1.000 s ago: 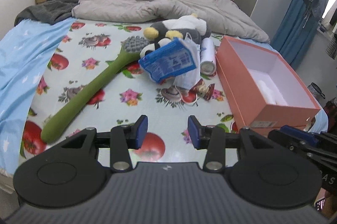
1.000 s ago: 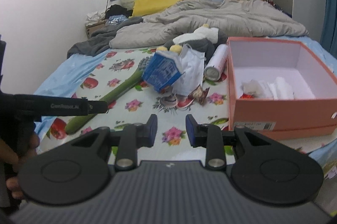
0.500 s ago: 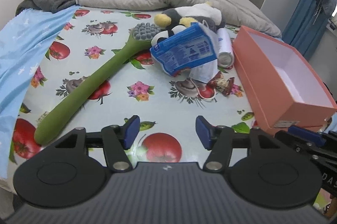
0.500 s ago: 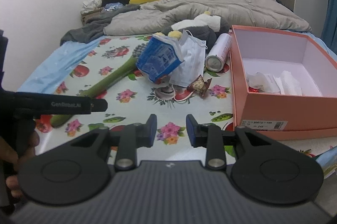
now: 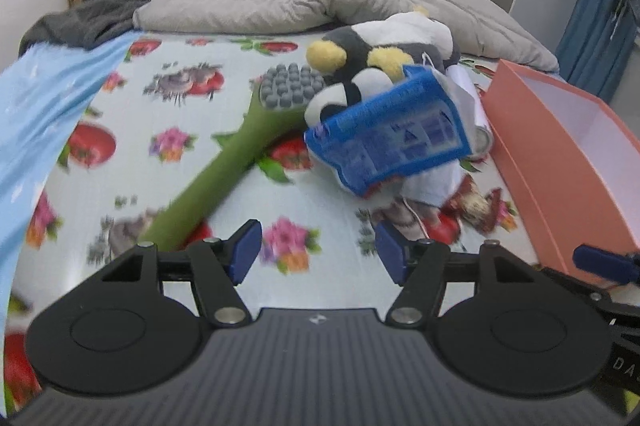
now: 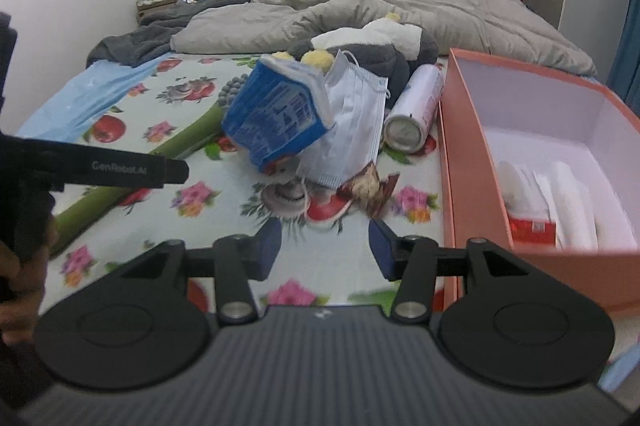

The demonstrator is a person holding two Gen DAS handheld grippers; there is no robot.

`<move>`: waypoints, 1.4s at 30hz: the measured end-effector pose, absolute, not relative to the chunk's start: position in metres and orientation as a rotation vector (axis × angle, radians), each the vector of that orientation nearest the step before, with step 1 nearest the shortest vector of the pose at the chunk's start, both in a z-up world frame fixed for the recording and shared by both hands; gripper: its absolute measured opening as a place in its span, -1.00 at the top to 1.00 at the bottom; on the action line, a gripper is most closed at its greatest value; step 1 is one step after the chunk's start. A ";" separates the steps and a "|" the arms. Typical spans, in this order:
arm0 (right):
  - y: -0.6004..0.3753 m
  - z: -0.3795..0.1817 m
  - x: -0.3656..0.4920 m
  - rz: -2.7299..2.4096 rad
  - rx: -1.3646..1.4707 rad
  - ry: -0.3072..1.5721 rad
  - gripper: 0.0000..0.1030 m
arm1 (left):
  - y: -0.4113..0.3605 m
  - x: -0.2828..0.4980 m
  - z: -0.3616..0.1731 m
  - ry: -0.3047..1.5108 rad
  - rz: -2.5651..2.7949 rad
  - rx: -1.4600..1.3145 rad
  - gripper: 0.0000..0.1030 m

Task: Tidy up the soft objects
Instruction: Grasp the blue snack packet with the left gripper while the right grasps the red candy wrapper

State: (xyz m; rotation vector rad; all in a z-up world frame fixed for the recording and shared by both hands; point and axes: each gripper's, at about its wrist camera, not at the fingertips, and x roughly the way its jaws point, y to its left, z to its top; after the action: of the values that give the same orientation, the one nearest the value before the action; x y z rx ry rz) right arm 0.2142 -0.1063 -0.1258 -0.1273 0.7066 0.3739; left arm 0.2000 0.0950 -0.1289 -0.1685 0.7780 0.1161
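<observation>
Both grippers — left gripper [image 5: 318, 252] and right gripper [image 6: 324, 250] — are opening, empty, nearer than 1 second ago to the blue crinkled plastic packet [image 5: 390, 135] atop the black-and-white plush penguin [image 5: 384, 53] — pickup looks imminent.

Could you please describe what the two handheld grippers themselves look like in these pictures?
Both the left gripper and right gripper are matte black, with ribbed bodies, two round discs, silver pivot pins and blue finger pads. White lettering marks the left gripper's side bar in the right wrist view.
</observation>
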 end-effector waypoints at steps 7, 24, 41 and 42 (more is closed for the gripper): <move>-0.090 -0.142 0.259 0.345 -0.205 0.677 -0.24 | 0.100 0.254 -0.134 0.743 0.088 -0.059 -0.51; -0.075 -0.202 0.322 0.263 -0.339 0.790 -0.22 | 0.088 0.333 -0.159 0.794 -0.110 0.105 -0.25; -0.081 -0.187 0.302 0.299 -0.272 0.758 0.41 | 0.078 0.297 -0.141 0.775 -0.117 0.040 0.82; -0.081 -0.184 0.299 0.301 -0.270 0.754 0.42 | 0.078 0.292 -0.138 0.775 -0.114 0.029 0.83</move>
State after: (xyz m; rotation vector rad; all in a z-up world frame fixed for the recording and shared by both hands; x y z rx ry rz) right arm 0.2991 -0.0814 -0.1841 -0.2698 0.7543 0.3015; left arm 0.2921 0.0778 -0.1378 0.0290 0.7752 -0.1144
